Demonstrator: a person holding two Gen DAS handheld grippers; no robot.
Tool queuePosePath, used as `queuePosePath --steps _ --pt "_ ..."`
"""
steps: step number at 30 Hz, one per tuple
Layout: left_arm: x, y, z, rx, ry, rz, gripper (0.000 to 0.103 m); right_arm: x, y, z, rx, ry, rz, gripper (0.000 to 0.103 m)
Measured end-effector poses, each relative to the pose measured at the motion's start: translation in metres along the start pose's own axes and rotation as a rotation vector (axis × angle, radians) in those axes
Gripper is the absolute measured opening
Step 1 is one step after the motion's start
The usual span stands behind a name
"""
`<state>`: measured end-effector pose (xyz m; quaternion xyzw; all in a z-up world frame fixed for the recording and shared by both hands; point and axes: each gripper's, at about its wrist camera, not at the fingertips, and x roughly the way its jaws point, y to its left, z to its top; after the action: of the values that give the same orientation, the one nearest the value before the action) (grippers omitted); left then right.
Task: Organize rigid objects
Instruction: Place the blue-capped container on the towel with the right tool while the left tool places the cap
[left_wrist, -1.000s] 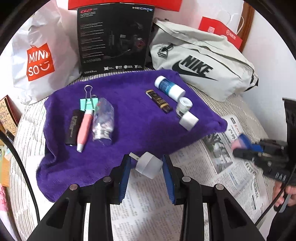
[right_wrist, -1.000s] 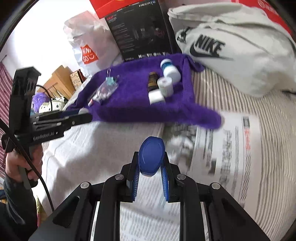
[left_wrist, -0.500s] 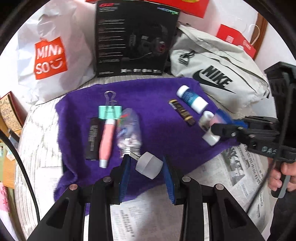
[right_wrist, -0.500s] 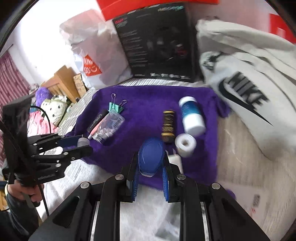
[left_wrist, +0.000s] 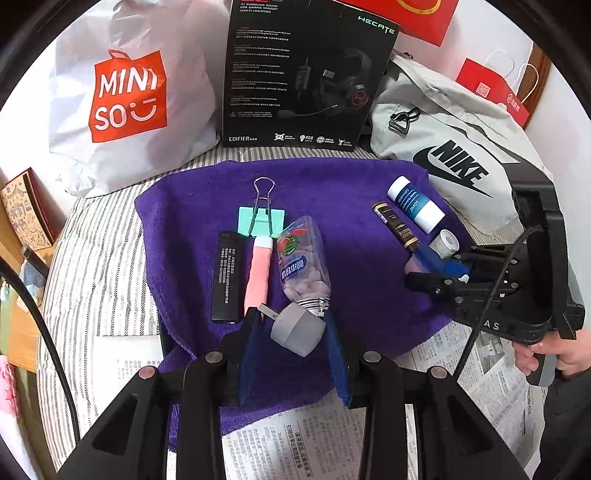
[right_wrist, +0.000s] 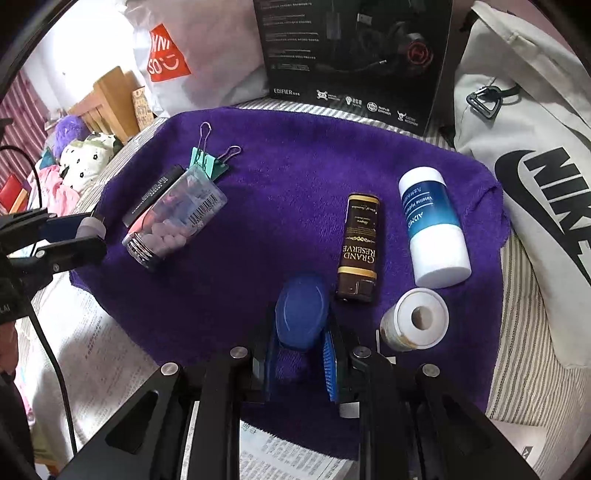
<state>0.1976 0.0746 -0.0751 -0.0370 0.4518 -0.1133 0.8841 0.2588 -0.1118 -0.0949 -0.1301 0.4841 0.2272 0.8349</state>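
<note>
My left gripper (left_wrist: 291, 325) is shut on a grey plug adapter (left_wrist: 297, 328) and holds it over the near edge of the purple towel (left_wrist: 347, 206), just short of the clear pill bottle (left_wrist: 304, 262). My right gripper (right_wrist: 301, 325) is shut on a blue oval case (right_wrist: 301, 314) above the towel (right_wrist: 280, 192), left of the brown Grand Reserve box (right_wrist: 358, 243). On the towel lie a black stick (left_wrist: 225, 275), a pink pen (left_wrist: 258, 273), a green binder clip (left_wrist: 261, 219), a blue-white Vaseline tube (right_wrist: 432, 229) and a small white-capped jar (right_wrist: 415, 325).
A Miniso bag (left_wrist: 129, 96), a black headset box (left_wrist: 303, 70) and a grey Nike bag (left_wrist: 454, 162) stand behind the towel. Newspaper (left_wrist: 295, 443) covers the striped bed in front. Wooden furniture and soft toys (right_wrist: 85, 147) are at the left.
Both grippers have moved forward from over the newspaper to above the towel, each still holding its object. The right gripper now hangs beside the brown box.
</note>
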Motion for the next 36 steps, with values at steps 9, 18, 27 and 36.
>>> queuePosePath --steps 9,18,27,36 --pt "0.005 -0.008 0.008 0.023 0.006 -0.010 0.033 -0.001 -0.001 -0.001 -0.028 0.024 0.016 0.030" --pt "0.014 -0.033 0.022 0.069 0.018 -0.045 0.033 -0.021 -0.004 -0.015 -0.035 0.011 -0.012 0.041" --pt "0.043 -0.064 0.030 0.133 0.083 -0.027 0.033 -0.053 -0.026 -0.033 0.049 -0.052 0.018 0.041" --pt "0.060 -0.081 0.030 0.206 0.126 0.060 0.033 -0.072 -0.035 -0.052 0.103 -0.085 0.025 0.041"
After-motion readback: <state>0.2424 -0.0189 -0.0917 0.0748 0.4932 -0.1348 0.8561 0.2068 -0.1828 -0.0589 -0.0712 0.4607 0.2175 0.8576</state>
